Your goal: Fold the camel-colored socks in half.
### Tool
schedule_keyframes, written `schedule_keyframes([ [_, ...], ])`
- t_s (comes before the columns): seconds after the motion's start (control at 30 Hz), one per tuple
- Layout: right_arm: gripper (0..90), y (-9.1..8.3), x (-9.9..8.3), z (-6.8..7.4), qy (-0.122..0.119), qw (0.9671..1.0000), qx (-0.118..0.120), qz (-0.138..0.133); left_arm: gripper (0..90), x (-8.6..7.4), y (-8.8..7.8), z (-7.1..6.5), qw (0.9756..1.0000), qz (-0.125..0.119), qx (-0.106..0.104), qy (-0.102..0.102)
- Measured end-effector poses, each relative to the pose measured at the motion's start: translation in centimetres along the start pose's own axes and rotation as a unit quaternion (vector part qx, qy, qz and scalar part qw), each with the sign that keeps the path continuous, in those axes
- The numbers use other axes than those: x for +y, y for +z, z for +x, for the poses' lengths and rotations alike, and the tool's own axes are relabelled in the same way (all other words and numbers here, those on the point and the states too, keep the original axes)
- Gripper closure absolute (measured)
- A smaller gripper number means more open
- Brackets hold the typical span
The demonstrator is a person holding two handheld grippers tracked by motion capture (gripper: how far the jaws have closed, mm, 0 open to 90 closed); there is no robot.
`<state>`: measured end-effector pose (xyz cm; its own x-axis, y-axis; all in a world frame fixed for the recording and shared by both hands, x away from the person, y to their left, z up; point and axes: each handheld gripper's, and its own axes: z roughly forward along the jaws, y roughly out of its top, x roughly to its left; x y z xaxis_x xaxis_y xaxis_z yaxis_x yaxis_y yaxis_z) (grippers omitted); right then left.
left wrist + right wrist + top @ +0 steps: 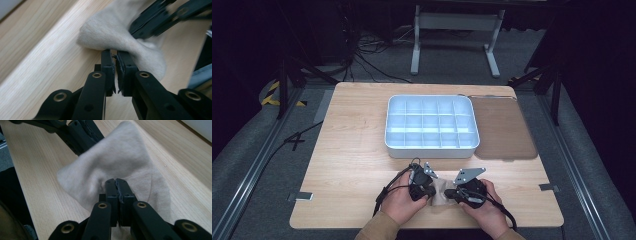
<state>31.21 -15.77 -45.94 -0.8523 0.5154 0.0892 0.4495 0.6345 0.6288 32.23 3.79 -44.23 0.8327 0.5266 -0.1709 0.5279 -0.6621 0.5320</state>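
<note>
A beige knitted sock [441, 193] lies bunched near the front edge of the wooden table [352, 150], between two hand-held grippers. My left gripper [428, 191] is shut on one edge of the sock [117, 35]; its jaws pinch the fabric at their tips [113, 55]. From the other side my right gripper [452, 194] is shut on the sock [120, 162] too, with the jaws pressed together [116, 182] on the cloth. The other gripper's black jaws [80, 135] show at the far side of the sock.
A white compartment tray [431, 144] with several empty cells stands at the table's middle. A brown mat [504, 127] lies to its right. Cables [384, 197] trail from the grippers. Metal frame legs [414, 45] stand on the floor behind.
</note>
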Motion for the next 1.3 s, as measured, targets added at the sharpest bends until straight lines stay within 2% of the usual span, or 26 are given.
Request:
schedule_keyframes([
  [0.03,89.4,0.1,0.0,0.1,0.0,1.0,0.005,-0.002,84.7,0.2,-0.2,-0.5,0.9999,-0.011,-0.006,0.006],
  [0.07,89.4,0.1,0.0,0.1,0.0,1.0,0.005,-0.002,84.8,0.2,-0.2,-0.5,0.9999,-0.011,-0.006,0.006],
  [0.1,89.4,0.2,0.1,0.3,0.0,0.9999,0.011,-0.003,84.9,0.5,-0.3,-0.9,0.9997,-0.017,-0.009,0.016],
  [0.23,89.3,0.3,0.1,0.5,-0.001,0.9999,0.013,-0.003,85.5,0.6,-0.2,-1.4,0.9995,-0.016,-0.005,0.027],
  [0.4,87.6,0.2,0.1,0.5,-0.001,0.9999,0.015,-0.005,85.1,0.6,-0.2,-1.3,0.9994,-0.02,-0.003,0.027],
  [0.53,84.9,-0.5,0.2,0.3,-0.001,0.9999,0.016,-0.006,84.7,0.5,-0.4,-1.1,0.9996,-0.018,-0.002,0.02],
  [0.6,84.3,-1.7,0.2,-0.2,0.003,0.9998,0.008,-0.016,84.6,0.5,-0.4,-1.1,0.9996,-0.018,-0.001,0.022],
  [0.7,84.4,-2.3,0.1,-0.5,0.01,0.9997,0.003,-0.021,84.6,0.5,-0.4,-1.1,0.9997,-0.014,0.001,0.019],
  [0.73,84.4,-3.2,0.0,-1.2,0.026,0.9993,-0.009,-0.024,84.6,0.6,-0.4,-1.1,0.9997,-0.014,-0.002,0.018],
  [0.77,84.6,-3.8,-0.5,-2.0,0.039,0.9986,-0.033,-0.014,84.6,0.6,-0.4,-1.1,0.9998,-0.013,-0.002,0.016],
  [0.83,84.6,-3.9,-1.1,-2.6,0.058,0.9973,-0.045,0.011,84.5,0.6,-0.4,-1.1,0.9998,-0.014,-0.002,0.017],
  [0.9,85.6,-3.4,-1.6,-2.8,0.068,0.9967,-0.034,0.029,84.5,0.7,-0.4,-1.1,0.9997,-0.015,-0.003,0.018],
  [0.97,85.6,-2.8,-1.7,-2.5,0.064,0.9968,-0.029,0.038,84.4,0.7,-0.4,-1.2,0.9996,-0.015,-0.002,0.022],
  [1.1,85.7,-2.0,-1.3,-1.7,0.049,0.9978,-0.018,0.04,84.4,0.9,-0.4,-1.5,0.9995,-0.02,-0.004,0.026],
  [1.3,85.3,-1.4,-1.0,-1.2,0.052,0.998,-0.002,0.035,83.0,1.2,-0.1,-2.0,0.9983,-0.032,-0.011,0.046],
])
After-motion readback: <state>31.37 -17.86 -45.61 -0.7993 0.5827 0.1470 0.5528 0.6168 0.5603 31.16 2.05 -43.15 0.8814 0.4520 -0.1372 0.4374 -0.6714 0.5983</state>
